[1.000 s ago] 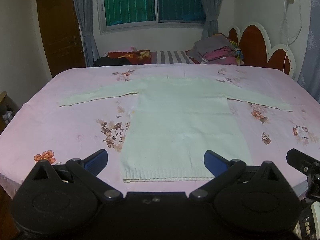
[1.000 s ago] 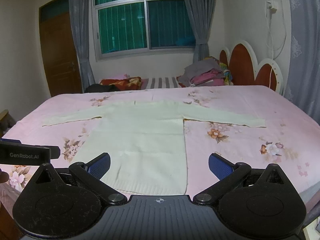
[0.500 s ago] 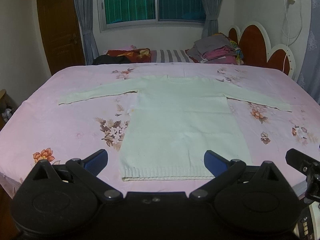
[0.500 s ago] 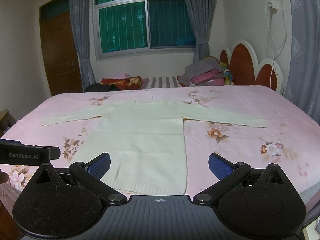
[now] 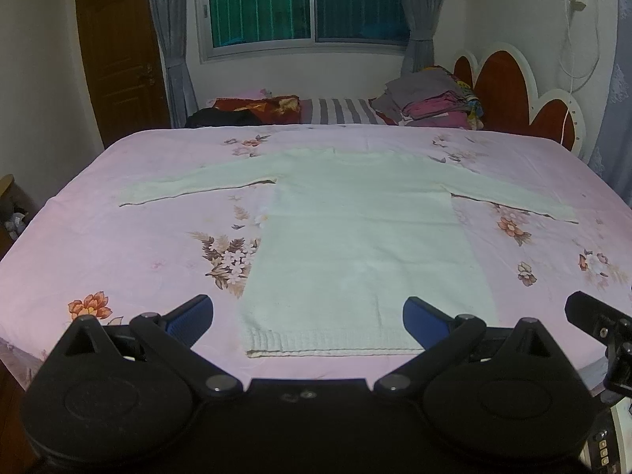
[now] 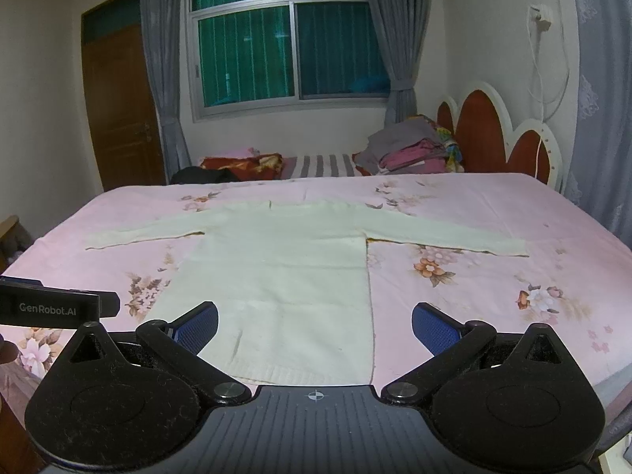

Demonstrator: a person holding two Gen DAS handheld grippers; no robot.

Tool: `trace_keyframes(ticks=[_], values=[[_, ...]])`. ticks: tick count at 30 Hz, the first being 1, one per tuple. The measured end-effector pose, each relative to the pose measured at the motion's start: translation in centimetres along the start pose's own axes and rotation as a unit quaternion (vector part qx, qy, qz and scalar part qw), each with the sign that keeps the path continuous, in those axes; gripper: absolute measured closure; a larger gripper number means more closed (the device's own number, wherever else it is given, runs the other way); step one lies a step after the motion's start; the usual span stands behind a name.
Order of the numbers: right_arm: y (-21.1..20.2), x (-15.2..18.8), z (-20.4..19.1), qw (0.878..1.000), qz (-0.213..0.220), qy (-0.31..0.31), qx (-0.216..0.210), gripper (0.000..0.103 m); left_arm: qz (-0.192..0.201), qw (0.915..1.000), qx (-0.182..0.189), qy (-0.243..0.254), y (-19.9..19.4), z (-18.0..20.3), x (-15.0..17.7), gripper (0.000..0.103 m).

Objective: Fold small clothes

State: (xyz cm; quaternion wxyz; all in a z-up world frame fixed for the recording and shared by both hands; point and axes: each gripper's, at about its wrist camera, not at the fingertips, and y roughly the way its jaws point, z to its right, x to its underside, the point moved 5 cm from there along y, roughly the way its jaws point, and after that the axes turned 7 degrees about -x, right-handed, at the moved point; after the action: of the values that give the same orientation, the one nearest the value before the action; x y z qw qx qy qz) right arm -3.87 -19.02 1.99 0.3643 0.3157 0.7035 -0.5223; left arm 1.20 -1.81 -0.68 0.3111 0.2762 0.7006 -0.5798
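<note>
- Lying flat on the pink floral bedspread [image 5: 118, 245], the pale knit sweater [image 5: 363, 245] is spread face-down or face-up — cannot tell which — with both sleeves stretched out to the sides and the ribbed hem nearest the foot of the bed.
- Hem edge sits just inside the near edge of the mattress; bare sheet shows on both sides of the body panel and past each cuff, more of it toward the far corners.
- Left gripper [image 5: 308, 318]: jaws spread wide, nothing between them, hovering just short of the hem, roughly centred on it.
- Right gripper [image 6: 316, 326]: jaws likewise wide apart and empty, hovering over the hem's right corner; the sweater's right side seam runs between its blue pads [image 6: 434, 328].
- Versus the frame a second ago: sweater unmoved; both views almost unchanged — the left one only a slight drift.
- Beyond the bed: a stack of folded clothes [image 5: 430, 100] by the scalloped headboard [image 5: 513, 91], and a dark bundle [image 5: 221, 118] near the curtain.
</note>
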Motion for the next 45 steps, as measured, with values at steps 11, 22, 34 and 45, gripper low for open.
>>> trace_keyframes(ticks=[11, 22, 34, 45], values=[[0.4, 0.0, -0.1, 1.0, -0.001, -0.002, -0.001, 0.0, -0.003, 1.0, -0.002, -0.004, 0.3, -0.6, -0.2, 0.001], [1.1, 0.3, -0.2, 1.0, -0.004, 0.001, -0.002, 0.0, -0.007, 0.9999, -0.004, -0.007, 1.0, -1.0, -0.5, 0.001], [2.5, 0.5, 0.4, 1.0, -0.01, 0.009, 0.0, 0.0, -0.018, 0.9998, -0.007, -0.007, 2.6, -1.0, -0.7, 0.001], [4.7, 0.6, 1.1, 1.0, -0.018, 0.013, 0.008, 0.0, -0.028, 0.9996, -0.008, -0.001, 4.9, -0.8, -1.6, 0.001]])
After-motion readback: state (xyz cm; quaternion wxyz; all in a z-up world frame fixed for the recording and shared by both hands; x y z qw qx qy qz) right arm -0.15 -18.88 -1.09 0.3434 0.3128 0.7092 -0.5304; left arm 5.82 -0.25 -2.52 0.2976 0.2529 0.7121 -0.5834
